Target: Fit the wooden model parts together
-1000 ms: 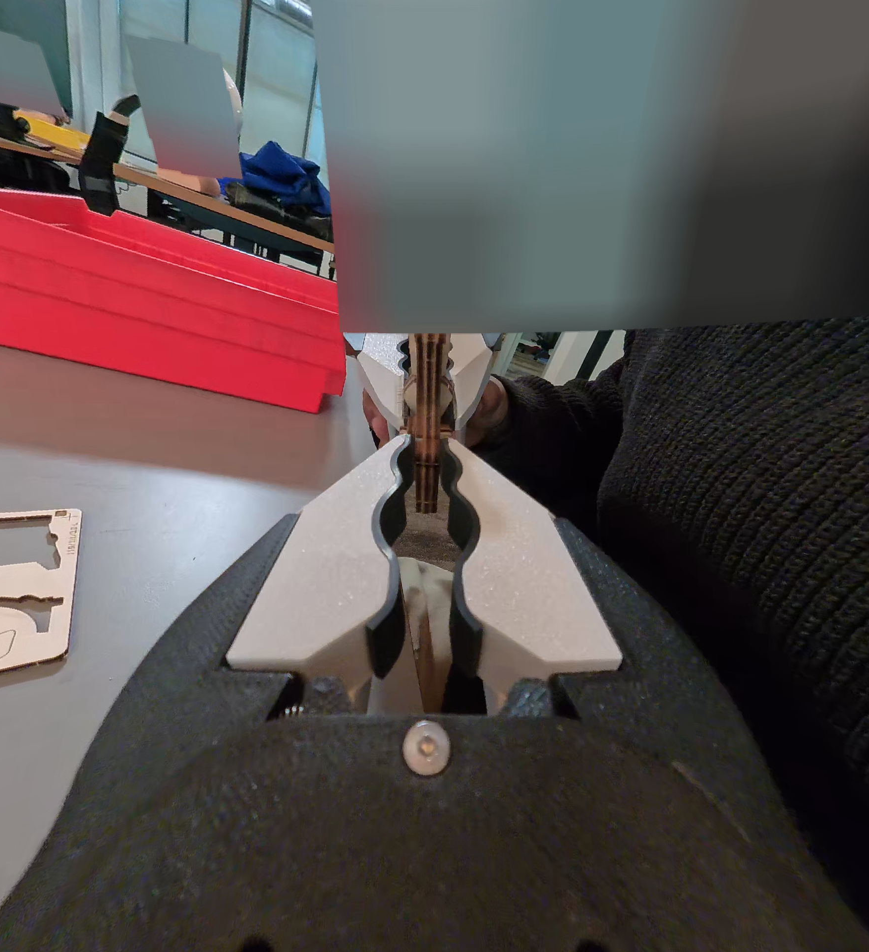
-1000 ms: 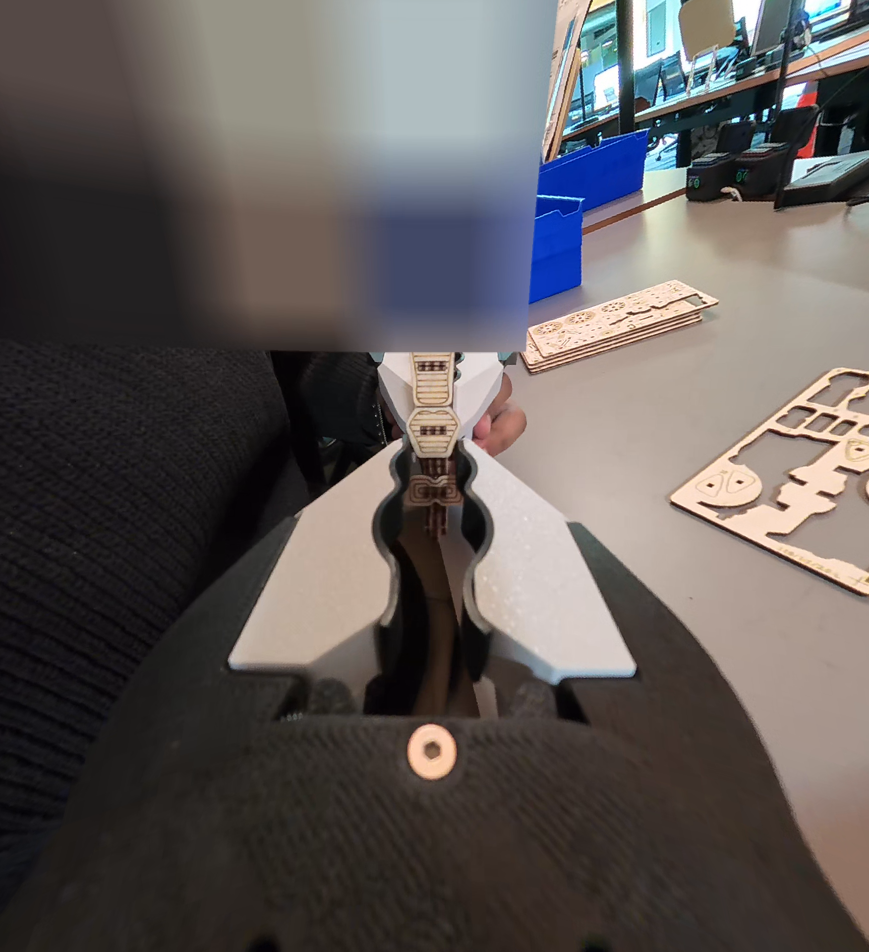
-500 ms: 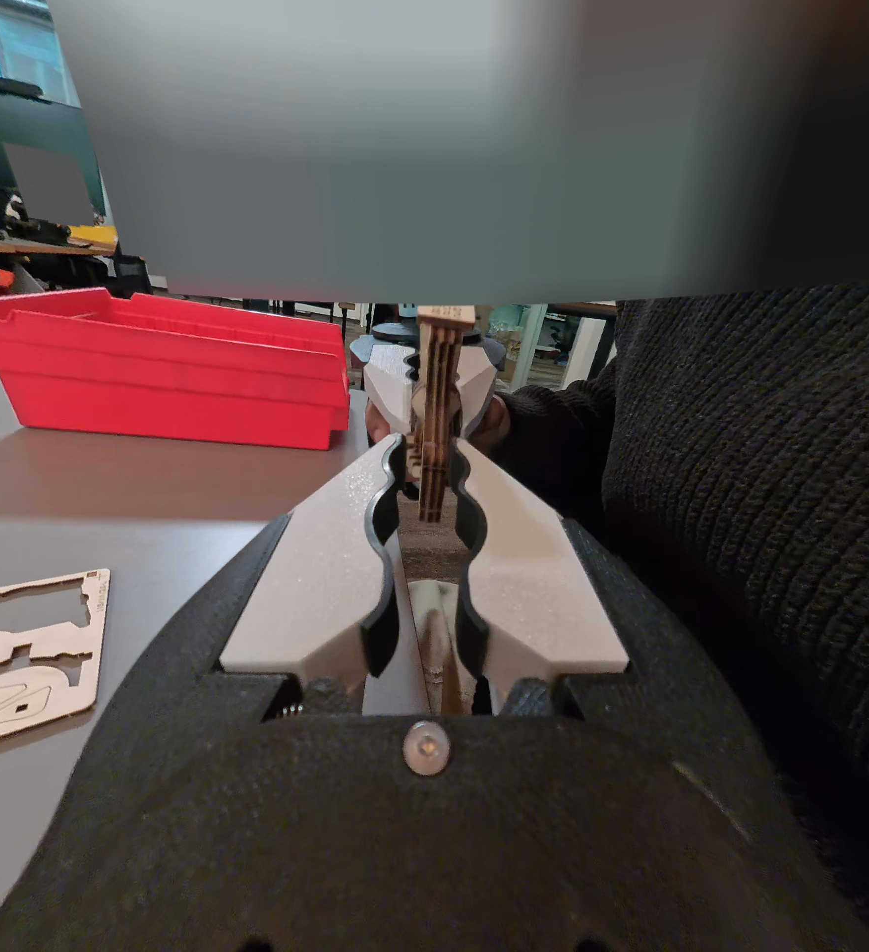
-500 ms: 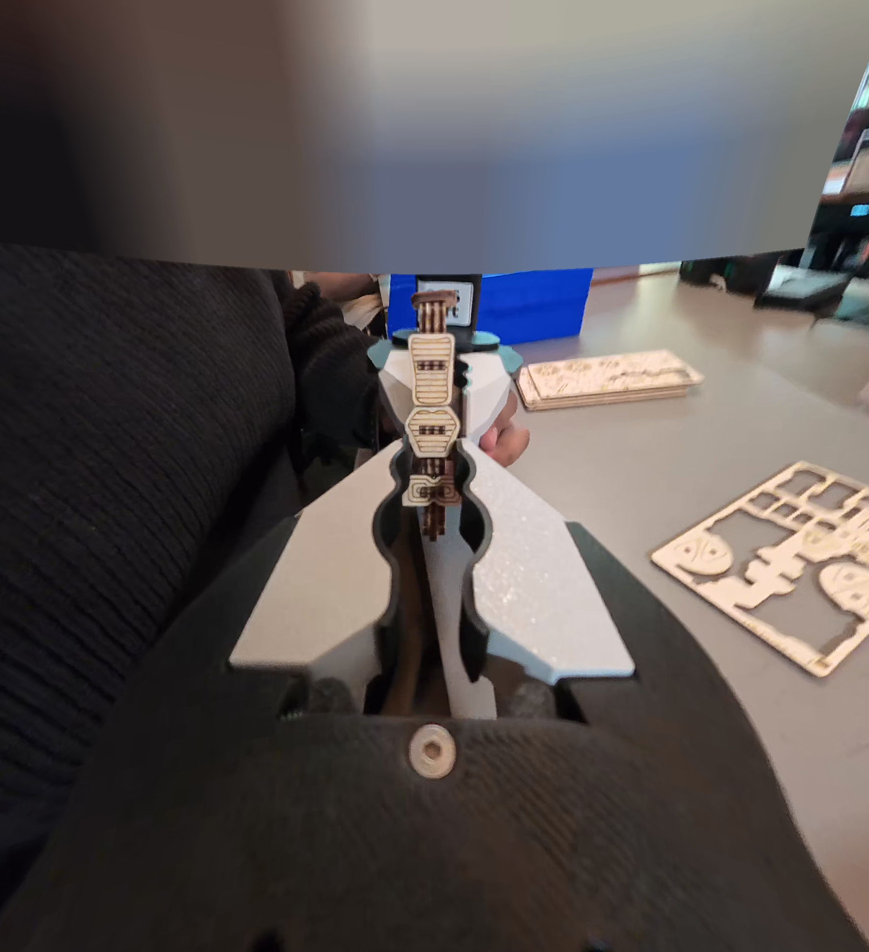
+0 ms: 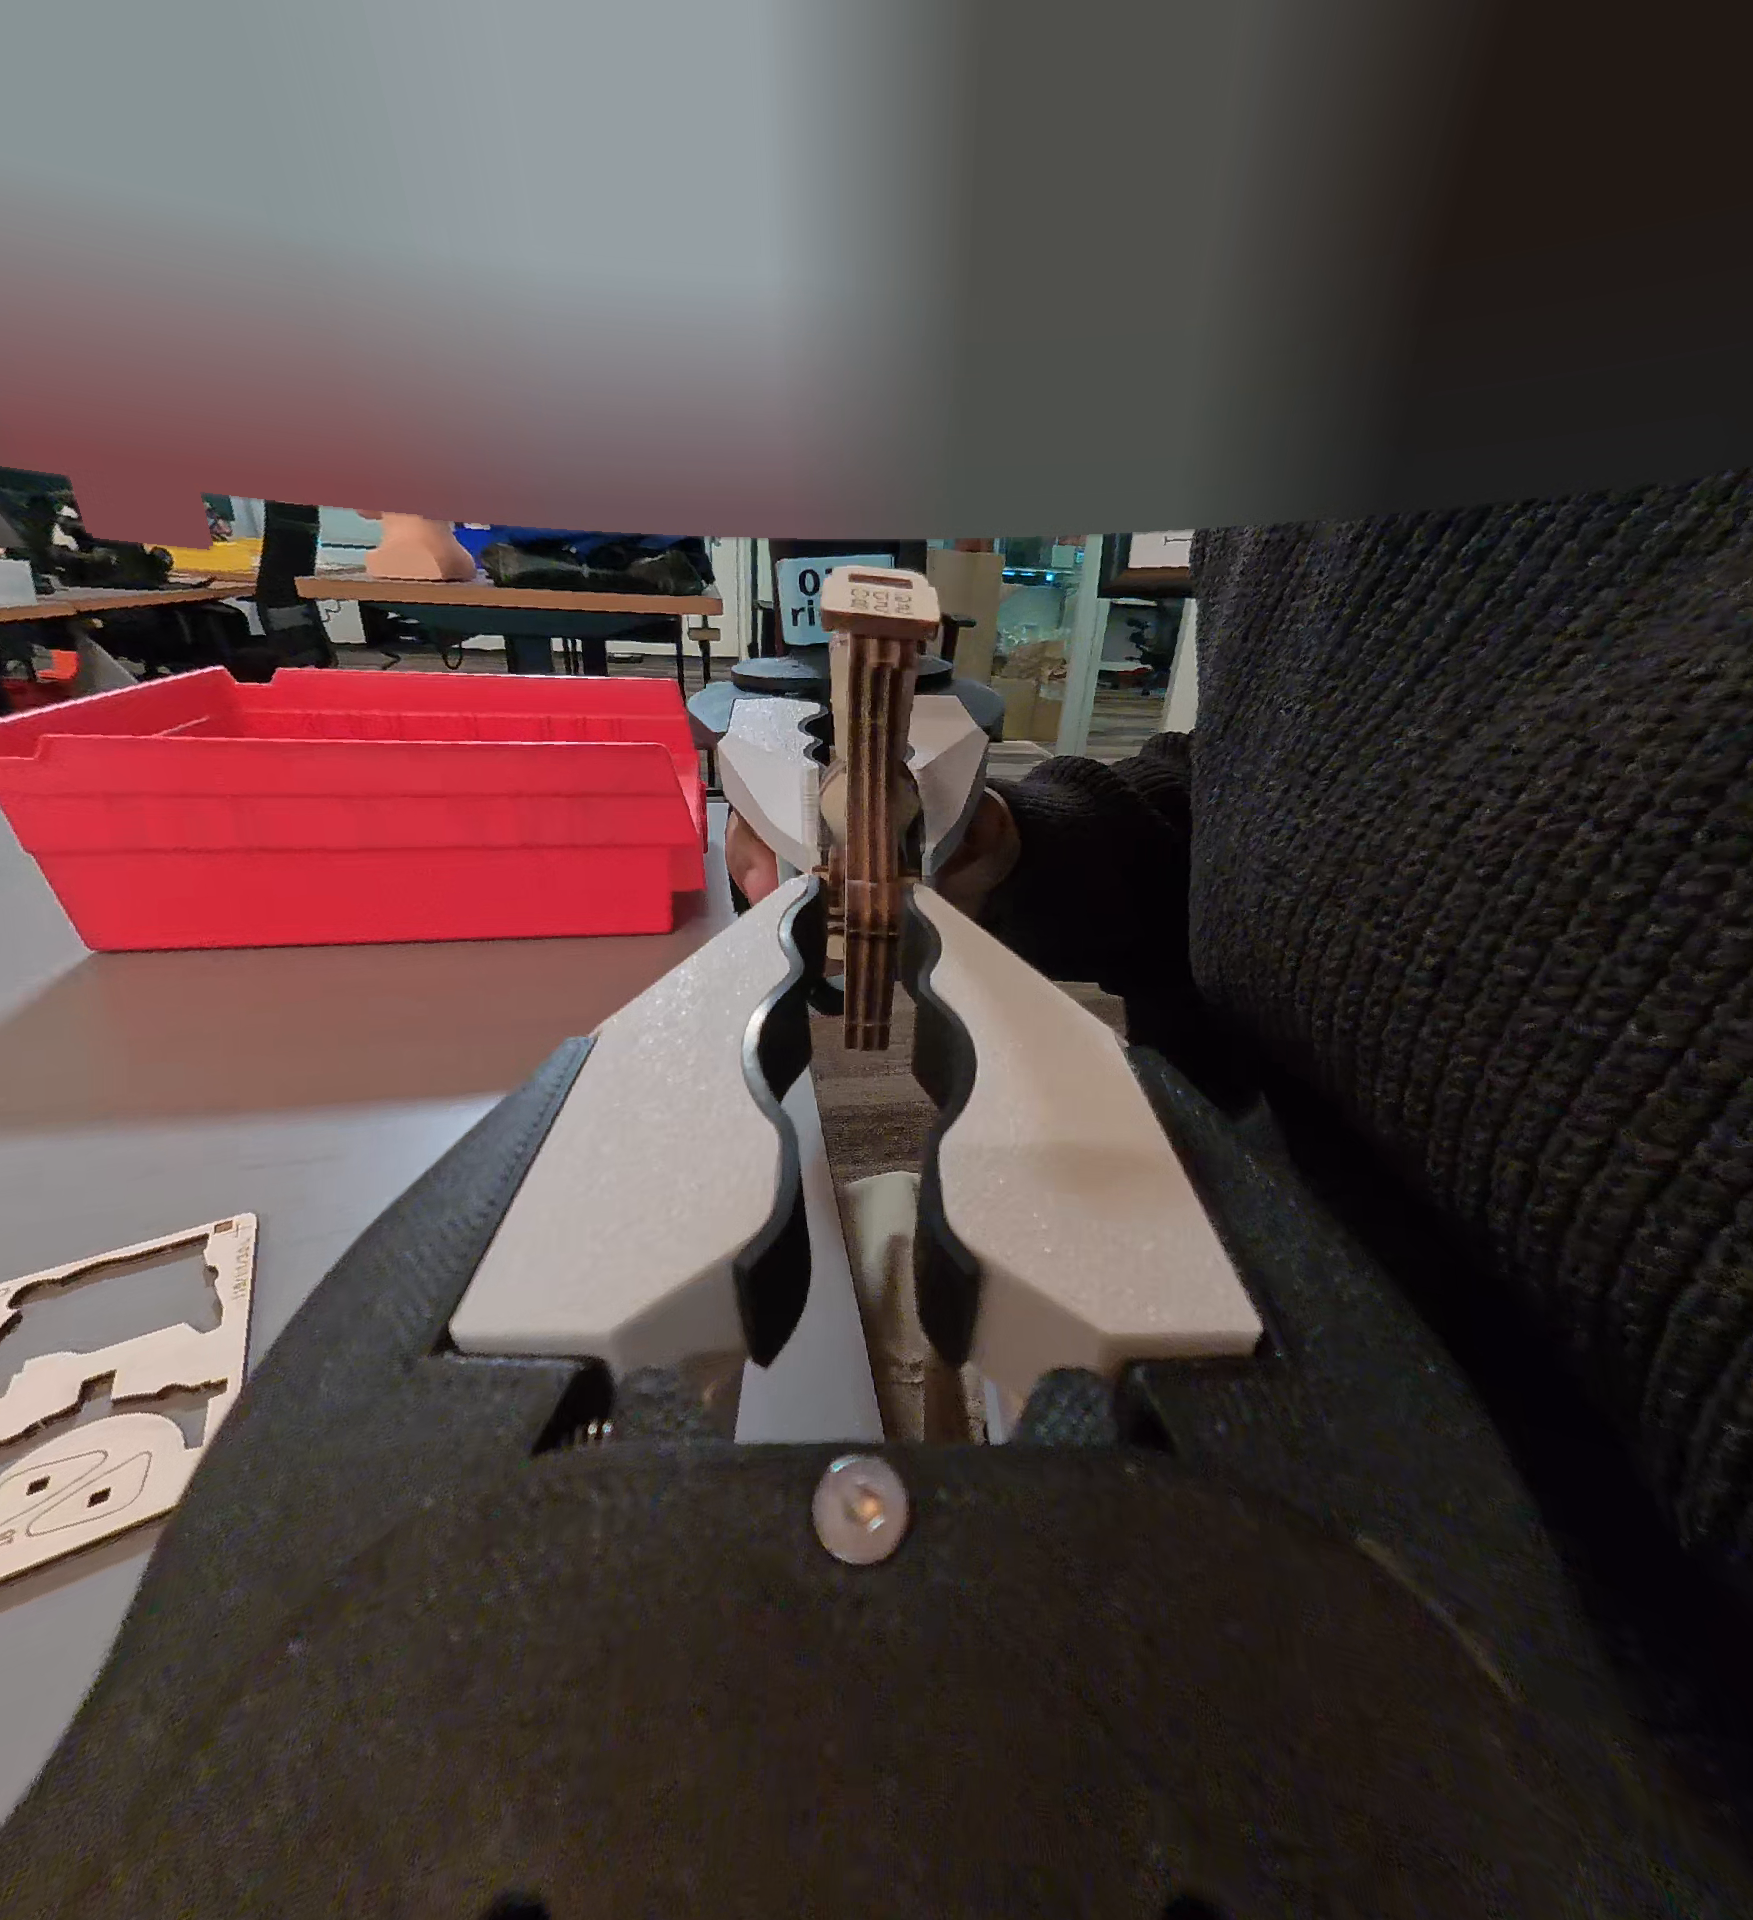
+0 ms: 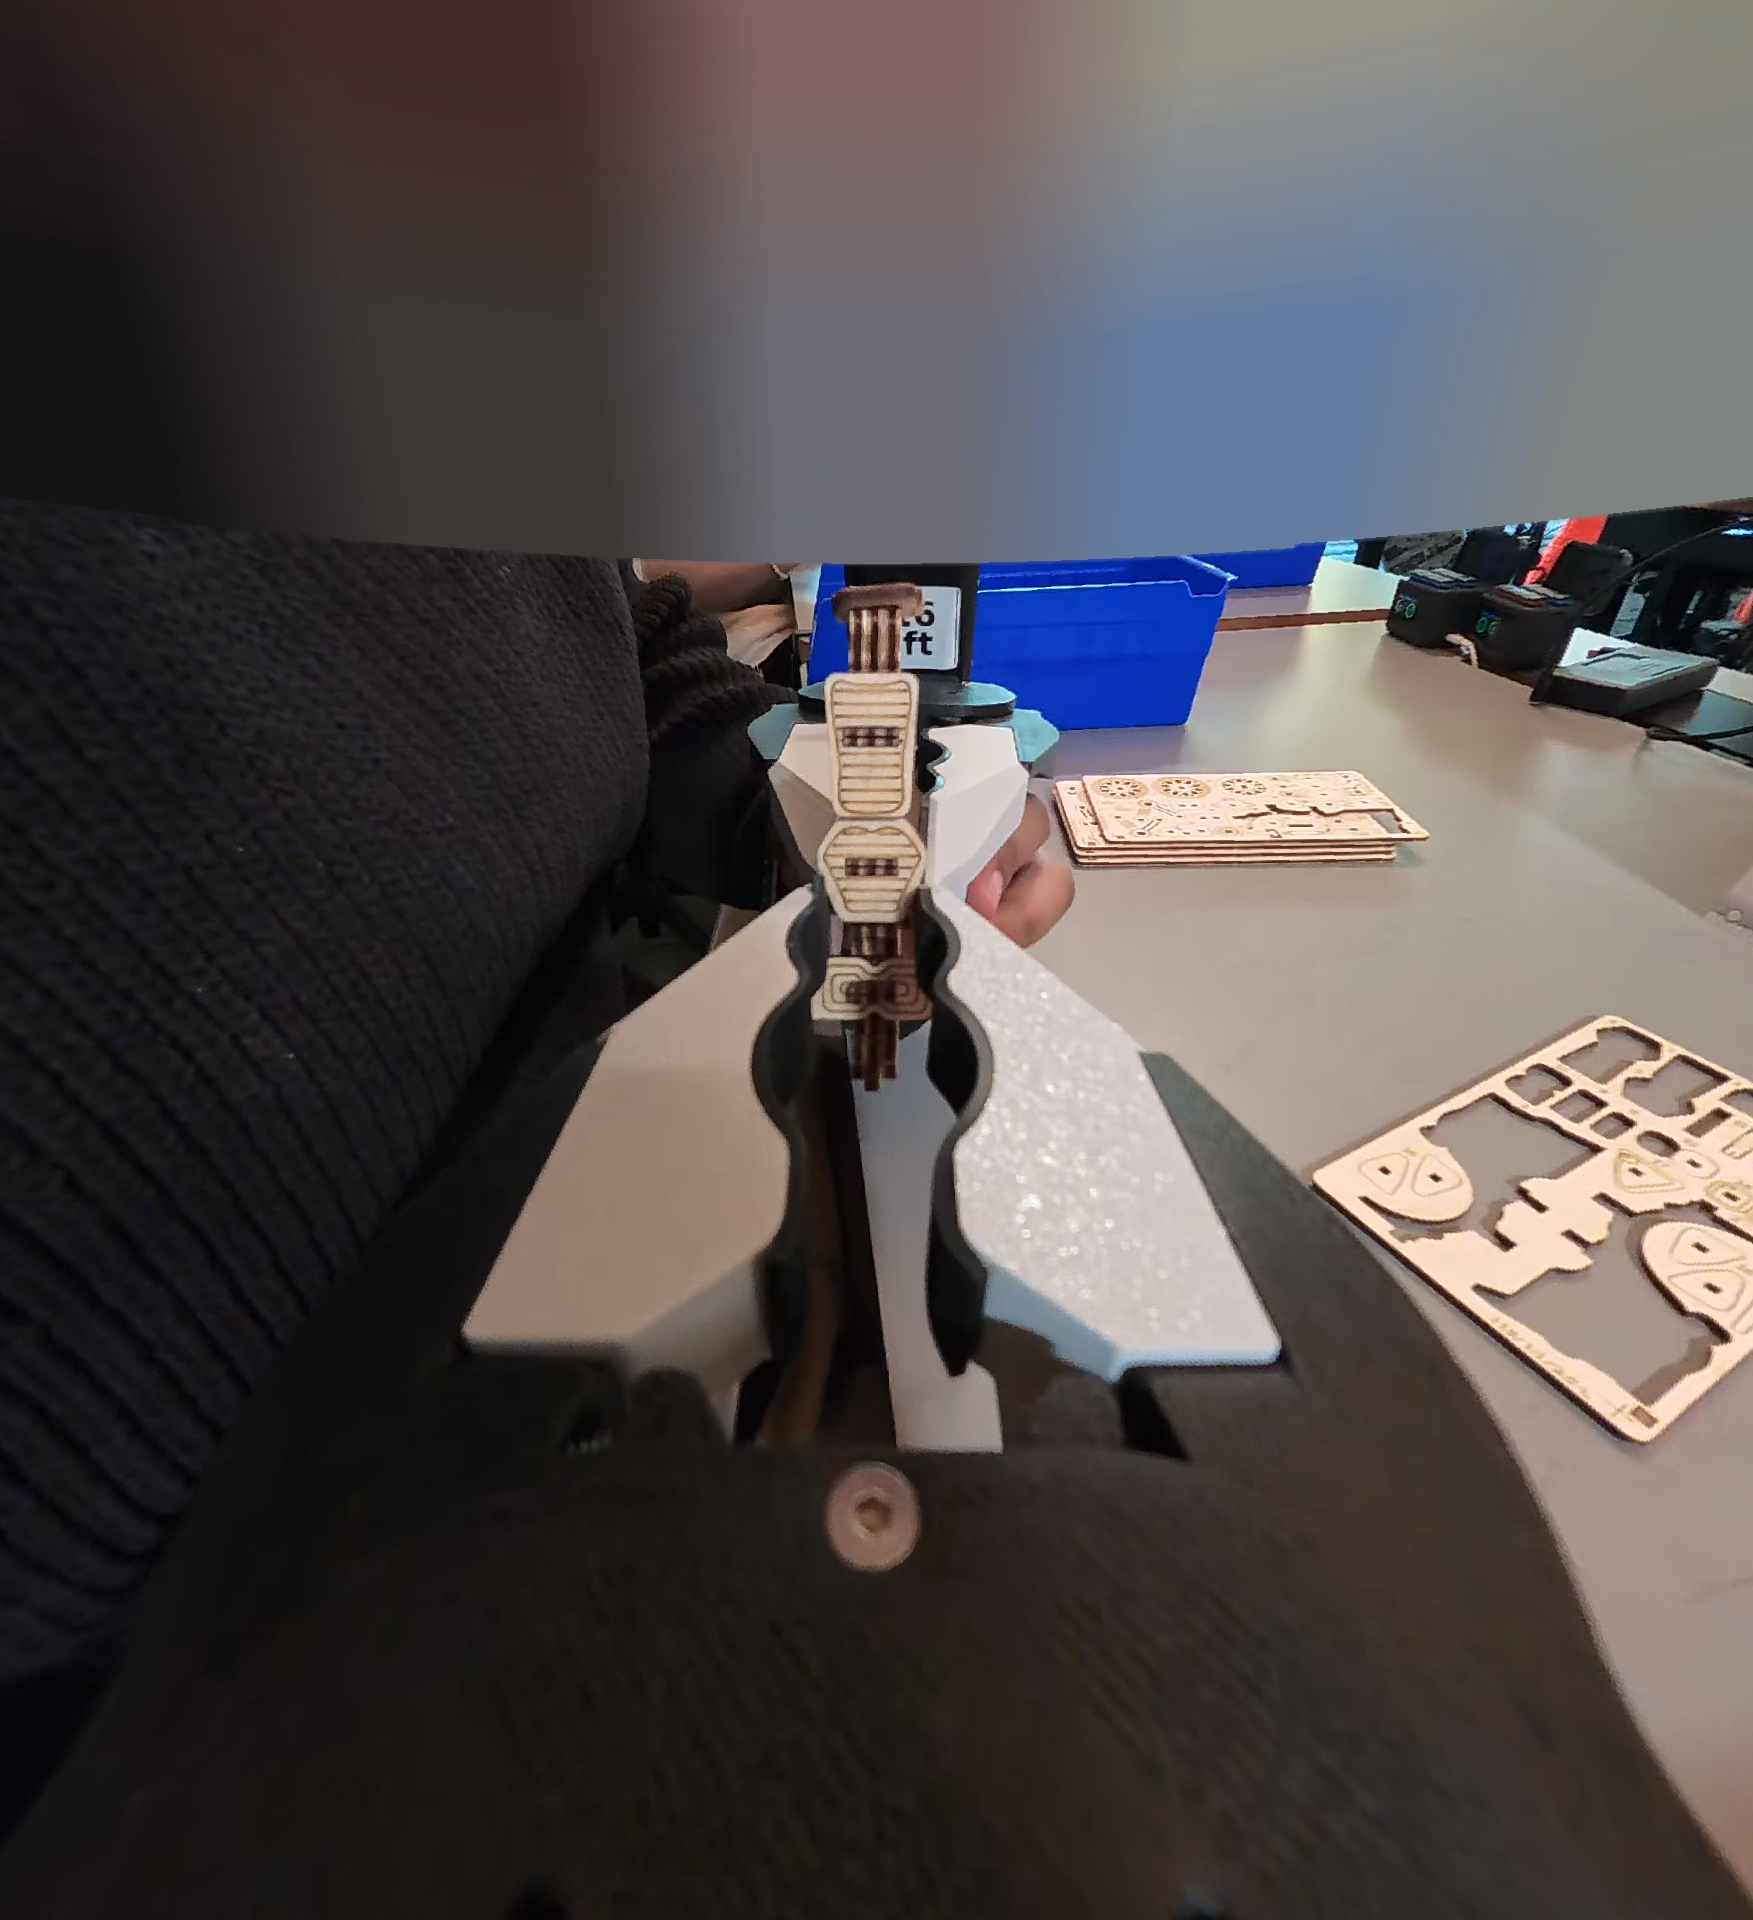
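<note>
The model (image 5: 870,831), a narrow stack of layered brown plywood with pale engraved plates (image 6: 872,769) on one edge, is standing upright, pinched between both hand-held grippers above the tabletop (image 6: 1371,977).

Punched wooden sheet (image 5: 72,1392) runs off frame's left edge.

Both claws (image 5: 864,904) (image 6: 872,914) clamped (tip-to-tip)

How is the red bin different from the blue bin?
The red bin is red and sits near the left gripper; the blue bin is blue and sits farther back, partly hidden behind the left gripper. Both are open plastic bins on grey tables.
</note>
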### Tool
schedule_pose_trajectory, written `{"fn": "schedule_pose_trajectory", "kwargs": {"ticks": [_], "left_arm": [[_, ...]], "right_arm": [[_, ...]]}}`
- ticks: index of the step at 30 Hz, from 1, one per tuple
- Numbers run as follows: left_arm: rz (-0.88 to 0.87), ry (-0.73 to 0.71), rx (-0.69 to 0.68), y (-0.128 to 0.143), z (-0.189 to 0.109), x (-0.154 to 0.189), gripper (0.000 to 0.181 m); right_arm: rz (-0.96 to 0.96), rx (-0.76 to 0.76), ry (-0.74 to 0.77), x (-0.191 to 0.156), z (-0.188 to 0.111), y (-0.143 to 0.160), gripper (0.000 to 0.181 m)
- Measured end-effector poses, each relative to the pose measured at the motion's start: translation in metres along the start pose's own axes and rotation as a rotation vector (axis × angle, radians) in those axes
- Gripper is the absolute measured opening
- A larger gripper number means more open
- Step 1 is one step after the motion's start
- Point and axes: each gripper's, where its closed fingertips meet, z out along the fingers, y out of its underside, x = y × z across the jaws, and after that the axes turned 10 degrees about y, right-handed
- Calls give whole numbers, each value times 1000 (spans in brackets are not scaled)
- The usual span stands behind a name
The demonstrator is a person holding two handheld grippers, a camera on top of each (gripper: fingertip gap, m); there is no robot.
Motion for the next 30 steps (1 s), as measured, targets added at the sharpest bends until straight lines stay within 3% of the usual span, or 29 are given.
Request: {"fn": "schedule_pose_trajectory", "kwargs": {"ticks": [18, 30], "left_arm": [[-14, -28, 5, 0, 1, -5, 10], [-138, -178, -23, 15, -10, -39, 31]], "right_arm": [[38, 12, 5, 4, -2, -2, 15], [190, -6, 175, 44, -9, 6, 15]]}}
